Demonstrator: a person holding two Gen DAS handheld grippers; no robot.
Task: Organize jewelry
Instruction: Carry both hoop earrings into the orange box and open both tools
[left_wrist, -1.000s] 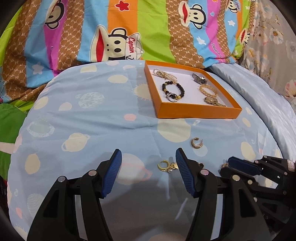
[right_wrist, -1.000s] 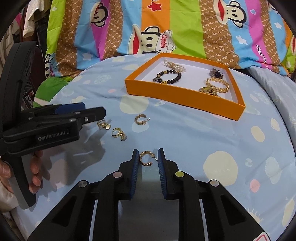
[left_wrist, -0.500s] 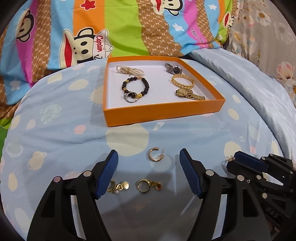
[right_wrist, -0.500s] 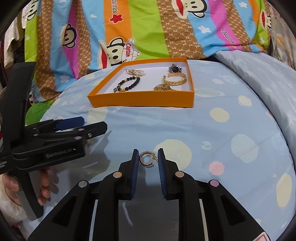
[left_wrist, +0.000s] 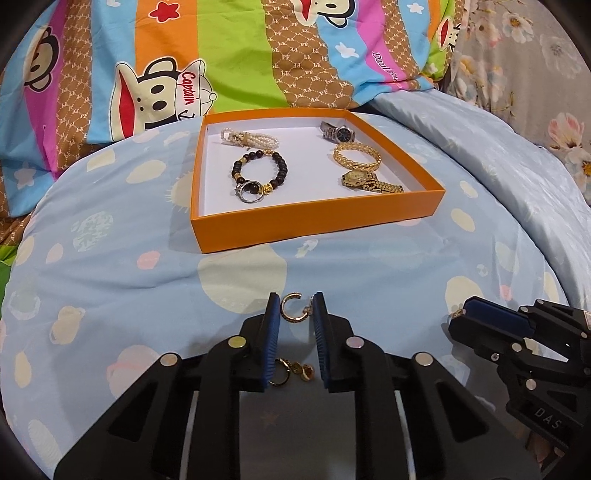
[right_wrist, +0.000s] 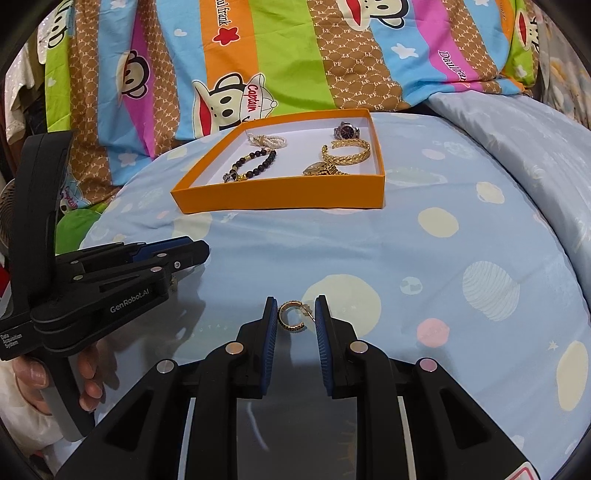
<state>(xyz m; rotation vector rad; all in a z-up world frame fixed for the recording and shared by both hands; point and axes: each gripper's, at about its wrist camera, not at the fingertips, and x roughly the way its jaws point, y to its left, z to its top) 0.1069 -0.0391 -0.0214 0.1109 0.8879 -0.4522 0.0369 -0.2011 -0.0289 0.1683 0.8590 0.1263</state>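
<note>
Gold hoop, left: a small open hoop earring (left_wrist: 291, 309) sits between the blue pads of the left gripper (left_wrist: 294, 314), whose jaws have just been closing around it; the pads touch or all but touch its sides.
Gold hoop, right: a matching hoop earring (right_wrist: 291, 315) is clamped at the tips of the right gripper (right_wrist: 295, 315), clear of the bedding.
Left grip check: judged not fully proven. The hoop lies close to the light blue quilt (left_wrist: 129, 266), so confirm that the pads pinch metal only, with no fabric caught.
Destination: orange tray (left_wrist: 317, 225) up the quilt, well apart from both grippers.
Tray contents: pearl bracelet (left_wrist: 249, 137), black bead bracelet (left_wrist: 258, 173), gold bangle (left_wrist: 356, 157), gold watch (left_wrist: 369, 181) and dark-dial watch (left_wrist: 338, 132).
Free space: bare white floor along the tray's near wall and between the two columns of pieces.
Remaining loose items: two small gold earrings (left_wrist: 291, 371) on the quilt below the left jaws.
Step in hand: securing the left hoop for carrying.
Technique: hold pressure steady and lift straight off the quilt before travelling; a thin hoop can twist or slip out sideways.
Placement advice: lower each hoop close to the tray floor before releasing, side by side as a pair, away from the bracelets.
Collision note: the grippers work near each other; keep them apart on approach.
</note>
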